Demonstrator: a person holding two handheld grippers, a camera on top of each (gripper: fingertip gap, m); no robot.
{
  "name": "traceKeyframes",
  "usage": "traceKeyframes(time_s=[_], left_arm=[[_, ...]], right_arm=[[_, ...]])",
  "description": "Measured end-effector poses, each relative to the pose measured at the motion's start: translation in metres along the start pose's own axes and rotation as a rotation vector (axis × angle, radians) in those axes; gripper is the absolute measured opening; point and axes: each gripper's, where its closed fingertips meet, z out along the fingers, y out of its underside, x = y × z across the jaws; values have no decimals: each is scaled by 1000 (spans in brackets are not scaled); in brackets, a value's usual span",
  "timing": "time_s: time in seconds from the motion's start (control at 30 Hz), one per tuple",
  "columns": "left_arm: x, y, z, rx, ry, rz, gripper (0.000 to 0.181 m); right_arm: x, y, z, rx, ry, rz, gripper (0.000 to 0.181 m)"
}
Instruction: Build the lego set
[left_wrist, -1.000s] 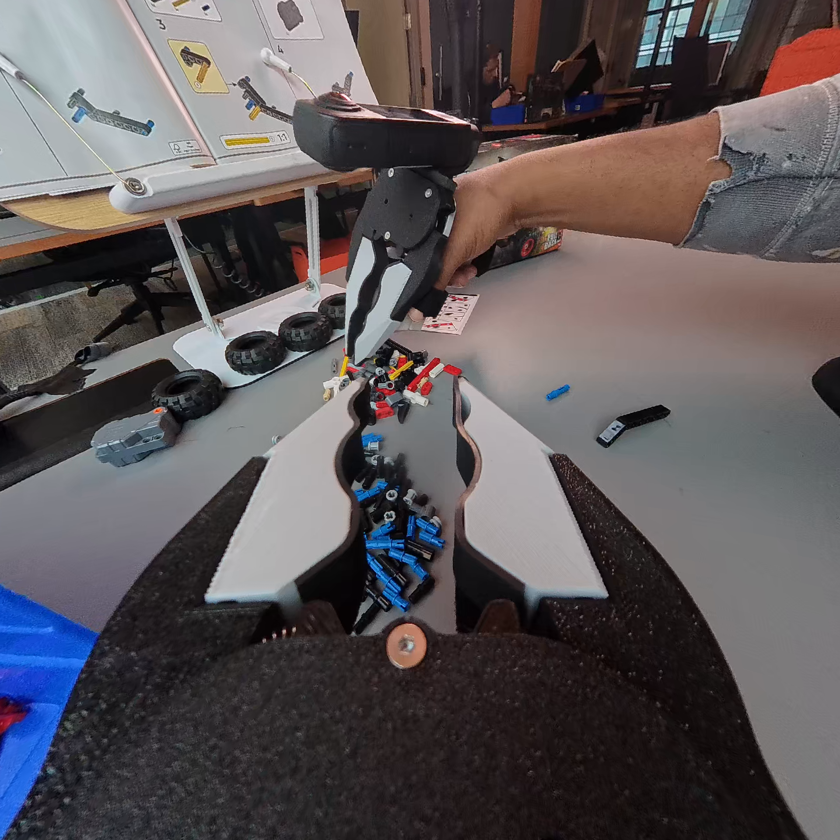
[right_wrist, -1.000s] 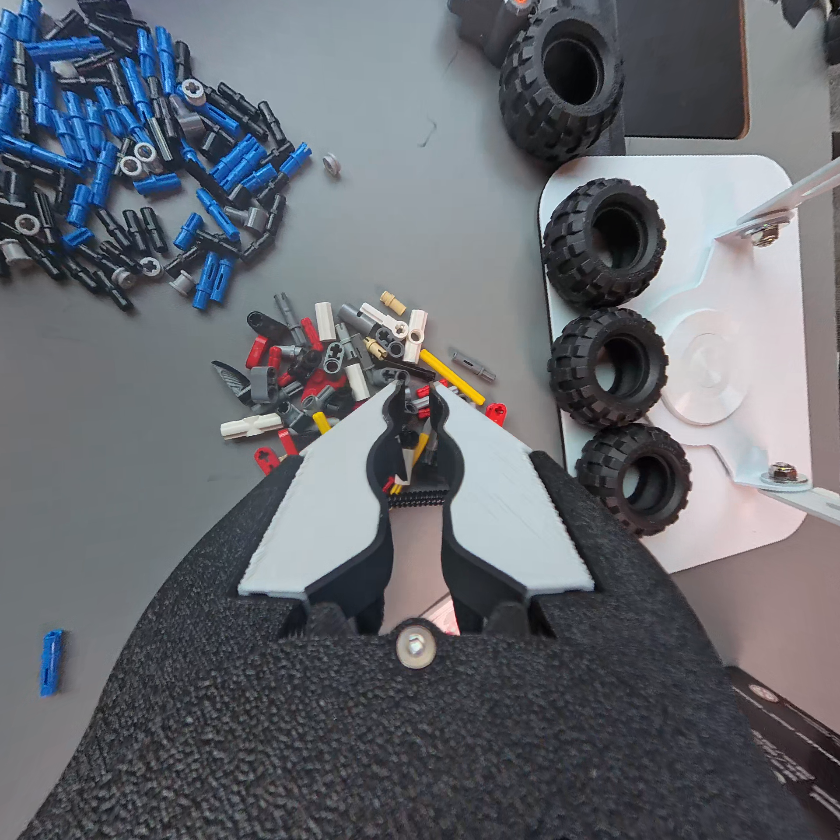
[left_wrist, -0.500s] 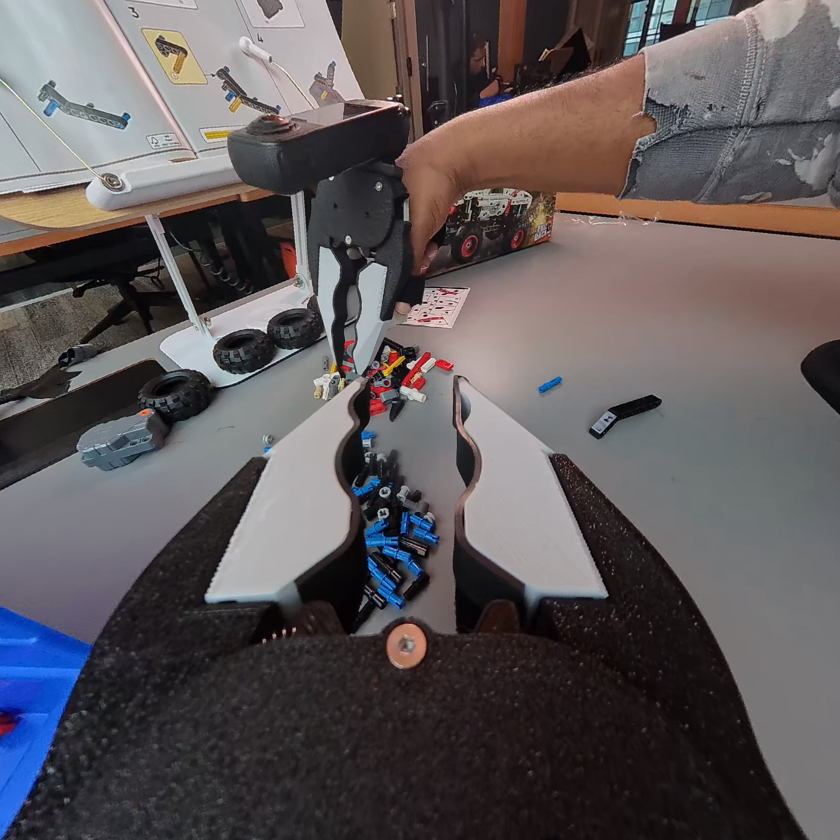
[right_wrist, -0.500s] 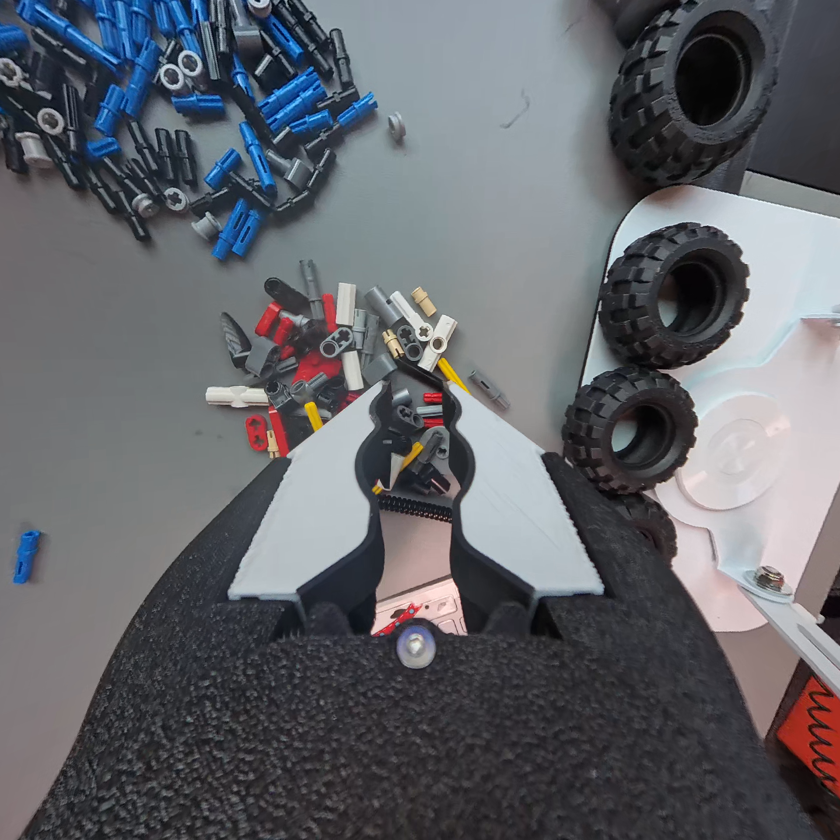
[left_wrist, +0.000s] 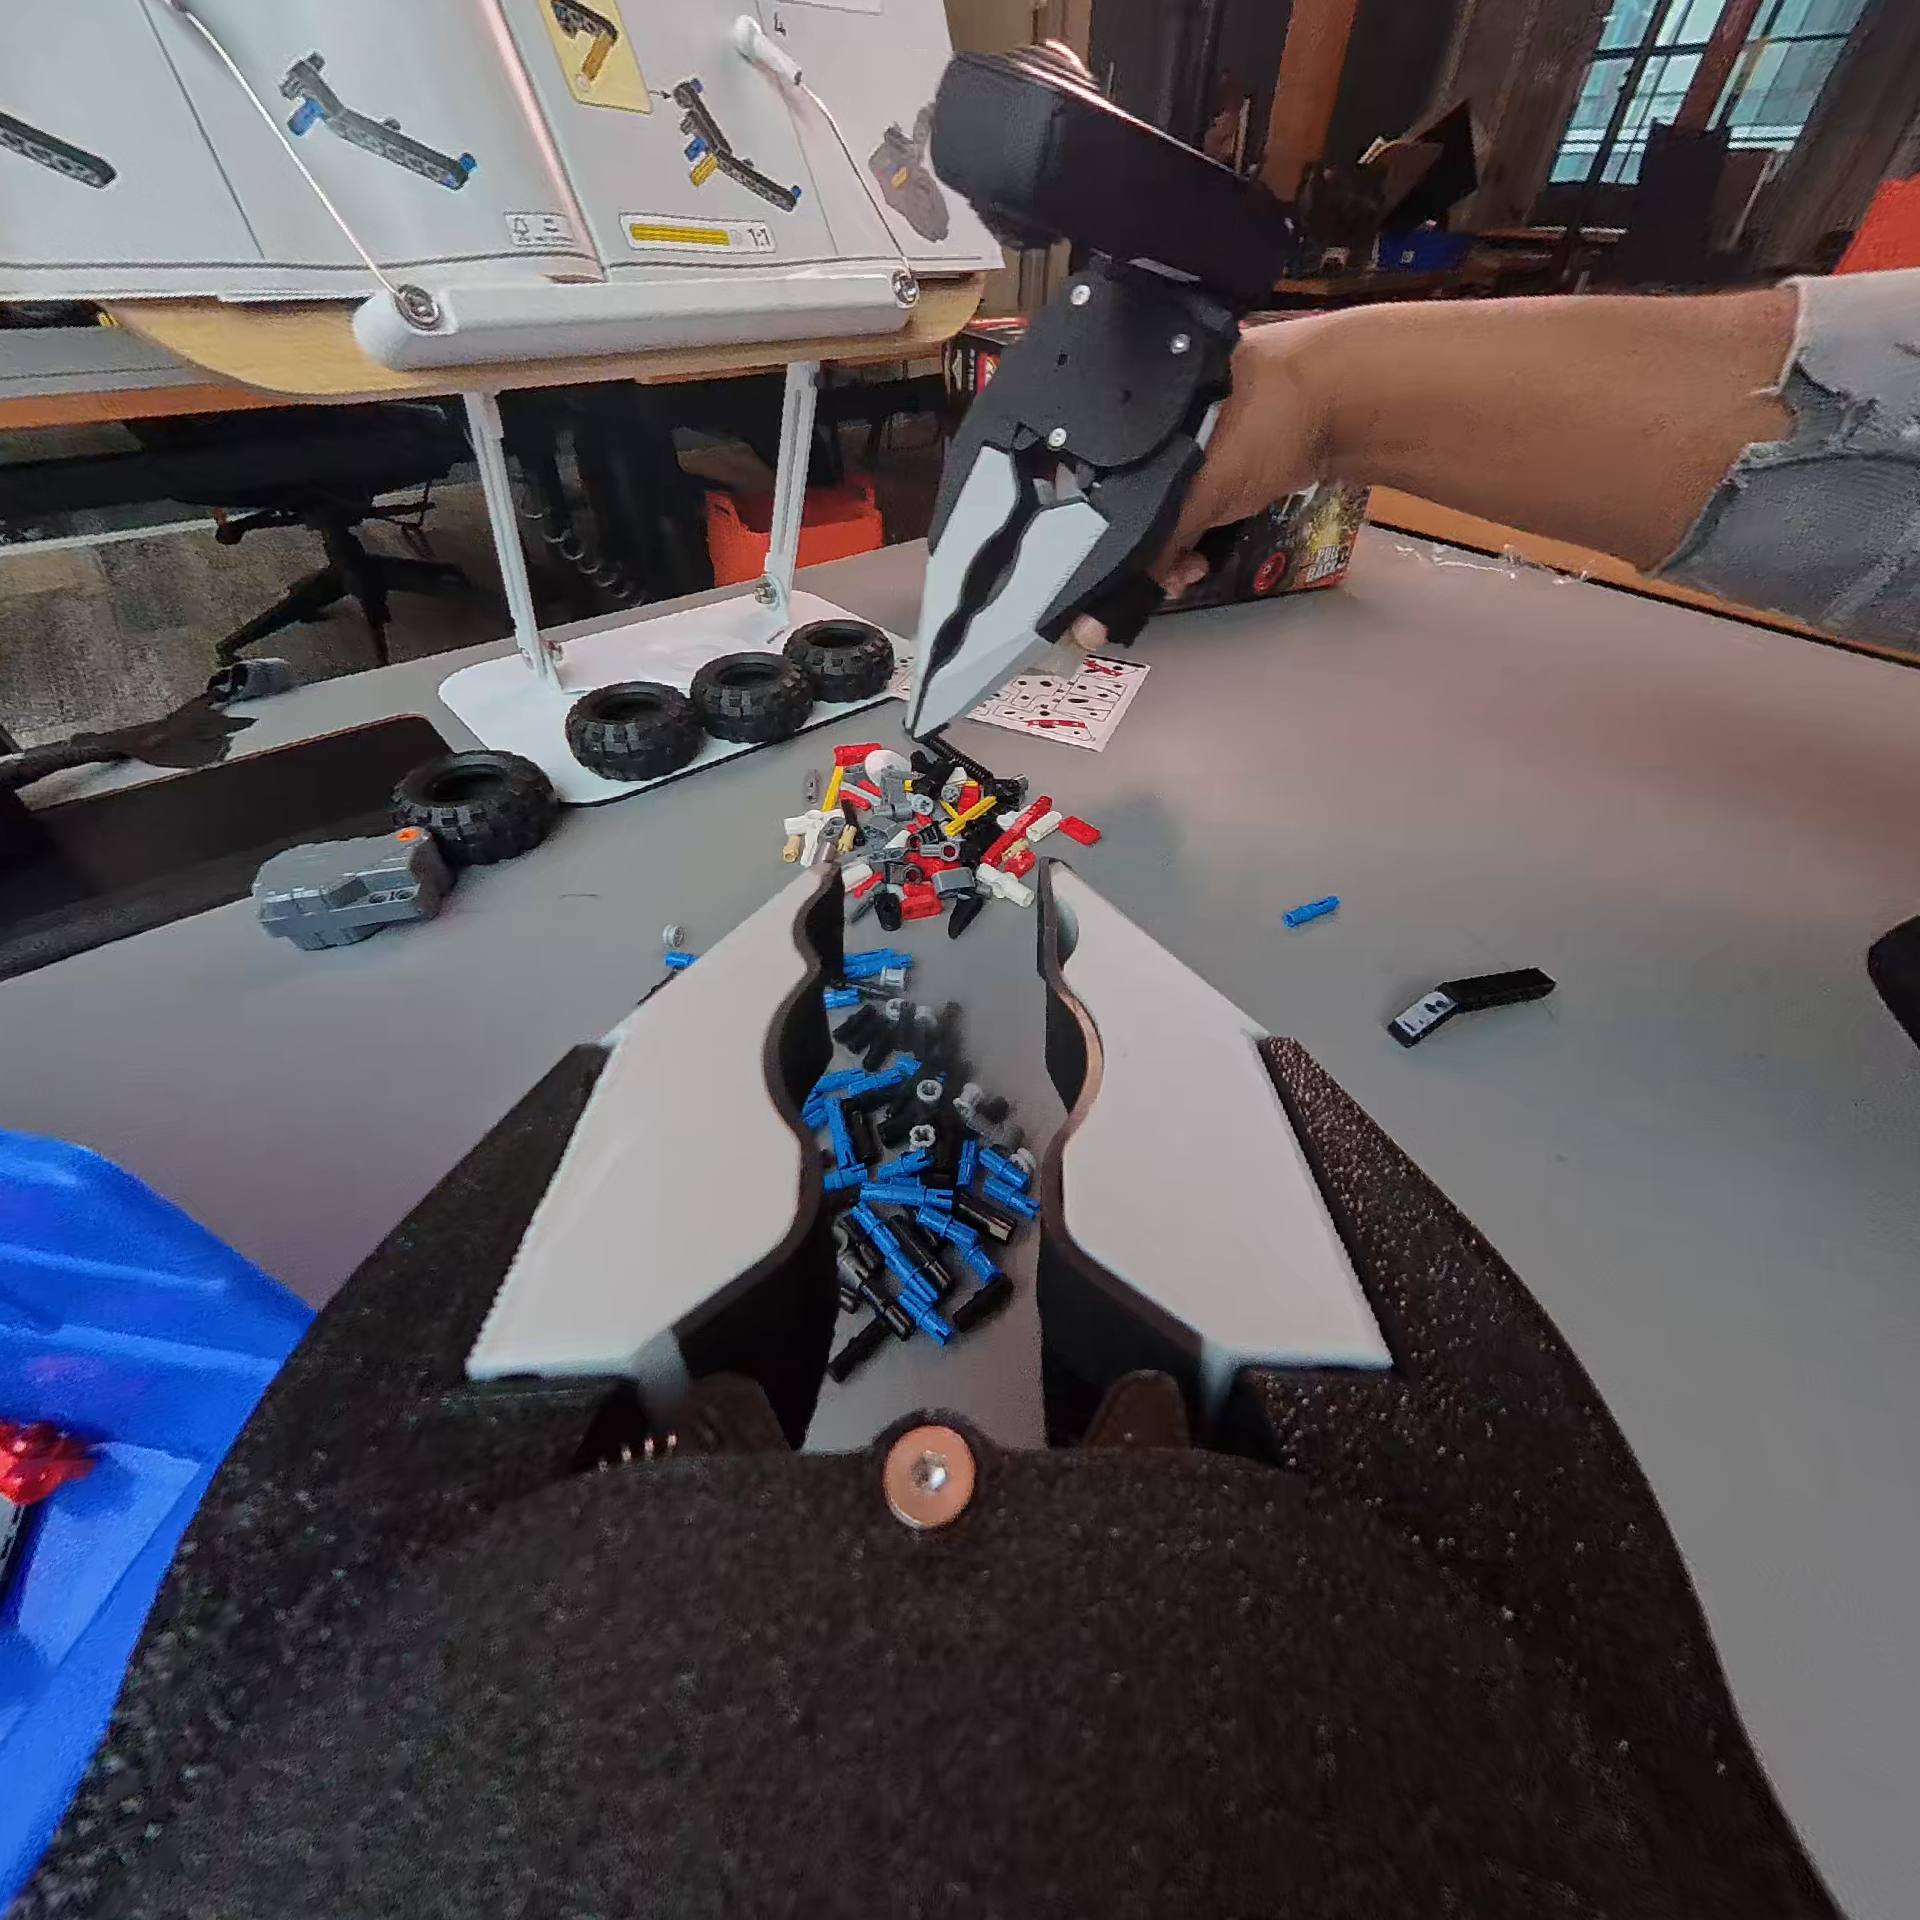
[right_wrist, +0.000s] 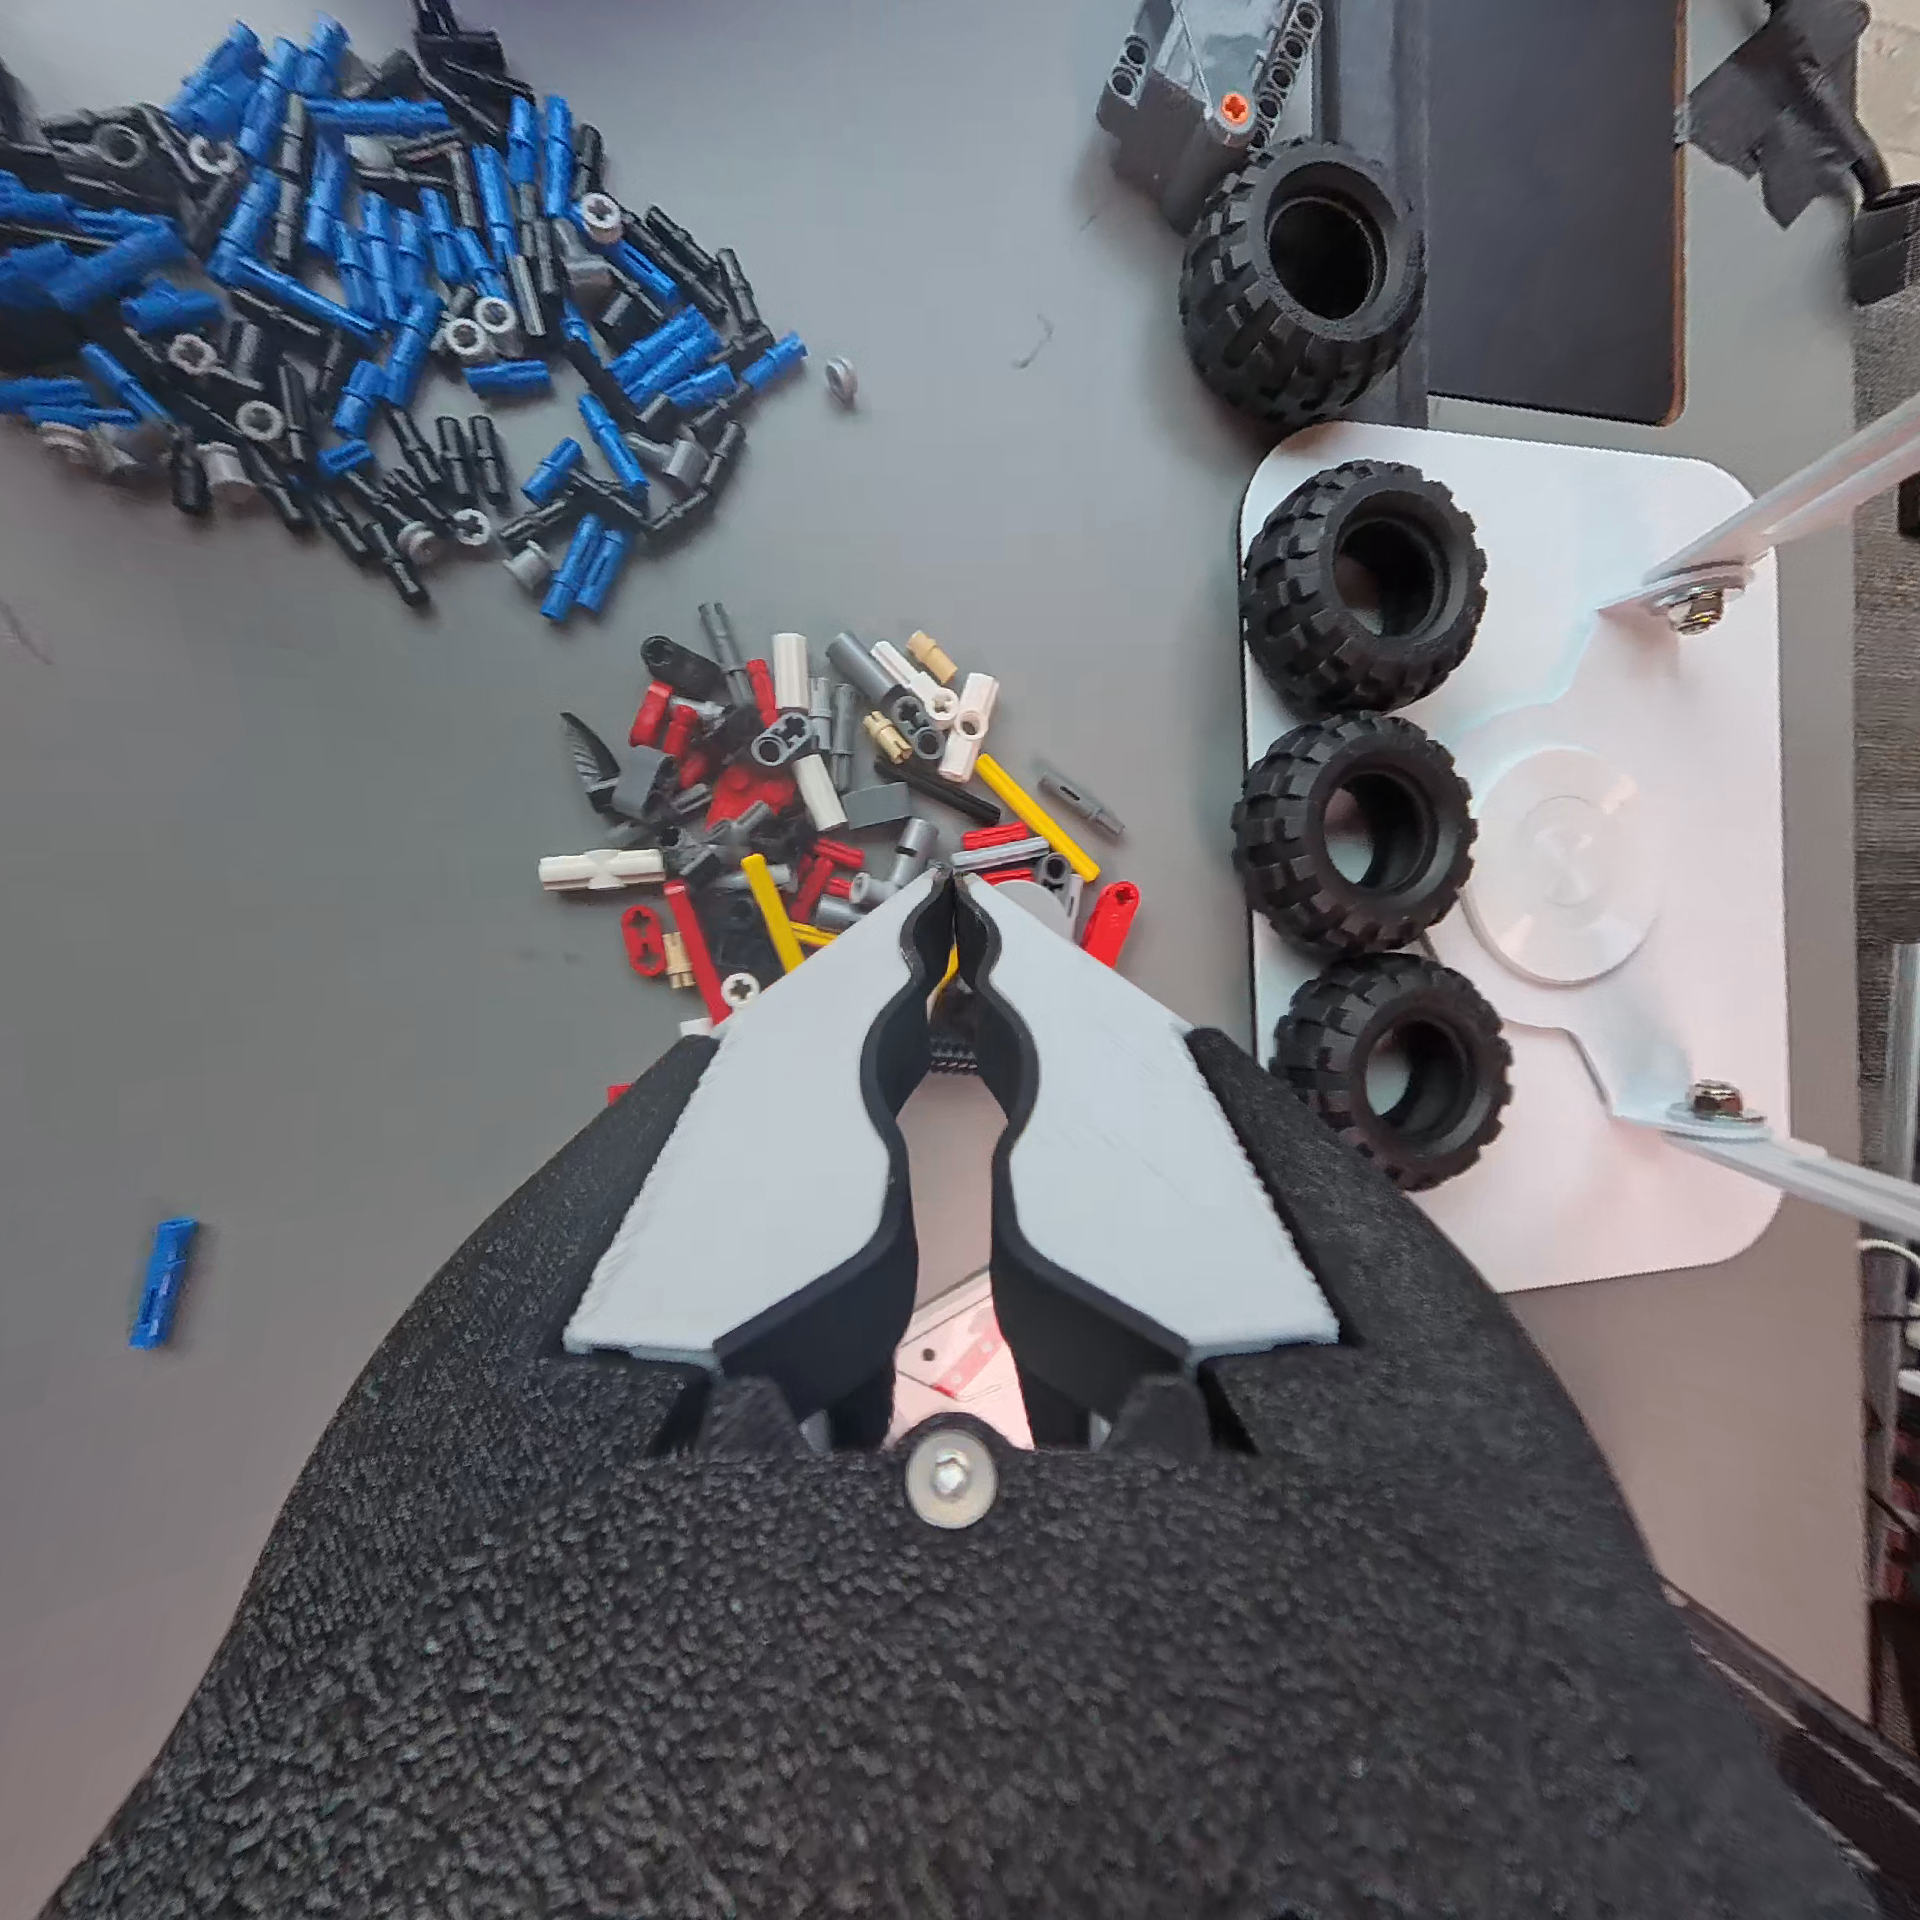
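My left gripper (left_wrist: 935, 894) is open and empty, low over the grey table. A pile of blue and black pins (left_wrist: 914, 1164) lies between its fingers. Beyond it lies a mixed pile of red, yellow, grey and white small parts (left_wrist: 925, 831). My right gripper (right_wrist: 951, 878) is shut, pointing down at the edge of that mixed pile (right_wrist: 831, 790). In the left wrist view its tips (left_wrist: 920, 727) hover just above the pile's far side. I cannot see whether a small part is pinched between them. The blue and black pins (right_wrist: 364, 312) lie farther off.
Three tyres (right_wrist: 1351, 831) sit on the white base (right_wrist: 1621, 1039) of the booklet stand (left_wrist: 520, 156), a fourth tyre (right_wrist: 1299, 281) by a grey motor block (left_wrist: 343, 883). A loose blue pin (left_wrist: 1309, 911), a black beam (left_wrist: 1470, 1003), a sticker sheet (left_wrist: 1060, 691) and a blue bin (left_wrist: 104, 1351) are around. Left tips to right tips: about 20 centimeters. From either gripper's tips it is about 20 centimeters to the black beam (left_wrist: 1470, 1003).
My right gripper was open over the mixed pile half a second ago and has now shut, shifting toward the pile's far edge. My left gripper has stayed open over the pins.
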Motion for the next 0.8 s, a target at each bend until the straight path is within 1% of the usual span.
traceKeyframes(time_s=[0.1,0.17,0.27,0.37,0.47,0.67,0.73,0.77,0.8], left_arm=[[-12,1,-2,-4,-33,-38,37],[-16,0,-3,-1,-40,-48,37],[-14,2,-2,-4,-37,-39,37],[-10,4,0,-14,-34,-12,37],[-9,6,1,-19,-30,-1,37],[-10,6,2,-15,-29,-11,36],[-10,7,2,-16,-26,-11,36],[-9,7,2,-17,-24,-10,36],[-9,7,2,-19,-21,-9,36]], right_arm=[[-17,4,-6,78,-4,66,0],[-27,8,-8,121,1,118,4],[-38,18,-4,132,16,181,8],[-39,31,1,100,46,202,9],[-41,32,0,111,28,227,14],[-41,40,-5,79,11,226,26],[-38,37,-9,100,9,234,28],[-35,32,-12,125,13,242,26],[-31,26,-14,153,23,251,19]])
